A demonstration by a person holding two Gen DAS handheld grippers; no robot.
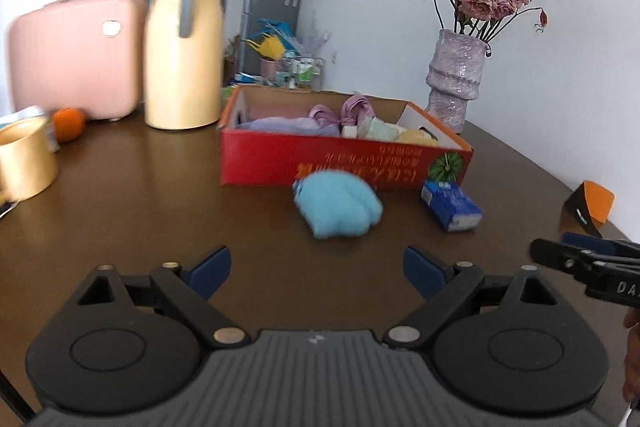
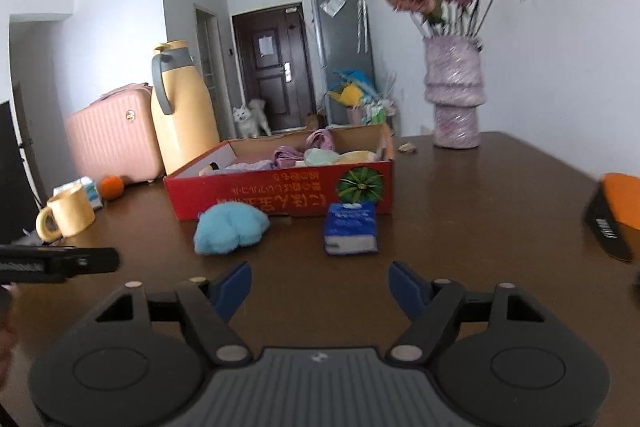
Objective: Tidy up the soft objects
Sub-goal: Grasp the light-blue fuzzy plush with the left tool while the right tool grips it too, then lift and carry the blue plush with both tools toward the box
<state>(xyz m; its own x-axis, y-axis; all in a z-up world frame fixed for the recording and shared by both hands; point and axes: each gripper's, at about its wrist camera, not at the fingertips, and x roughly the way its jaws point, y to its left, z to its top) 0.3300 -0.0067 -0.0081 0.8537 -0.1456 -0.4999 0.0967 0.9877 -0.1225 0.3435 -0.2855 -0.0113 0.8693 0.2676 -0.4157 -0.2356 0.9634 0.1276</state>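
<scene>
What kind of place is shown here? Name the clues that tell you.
Most likely a home, at a dining table: a fridge and front door stand behind it, a vase of flowers on it.

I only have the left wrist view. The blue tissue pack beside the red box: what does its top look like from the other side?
Observer: In the right wrist view the blue tissue pack lies flat, squarely ahead of the right gripper, whose jaws stand open and empty.
Operator: Anything behind the box I'm missing?
Observer: Yes, a small white dog stands on the floor by the dark door, beyond the red box.
Operator: And the cup on my left, where's its handle?
Observer: The yellow mug shows its handle on the left side in the picture, away from the box.
</scene>
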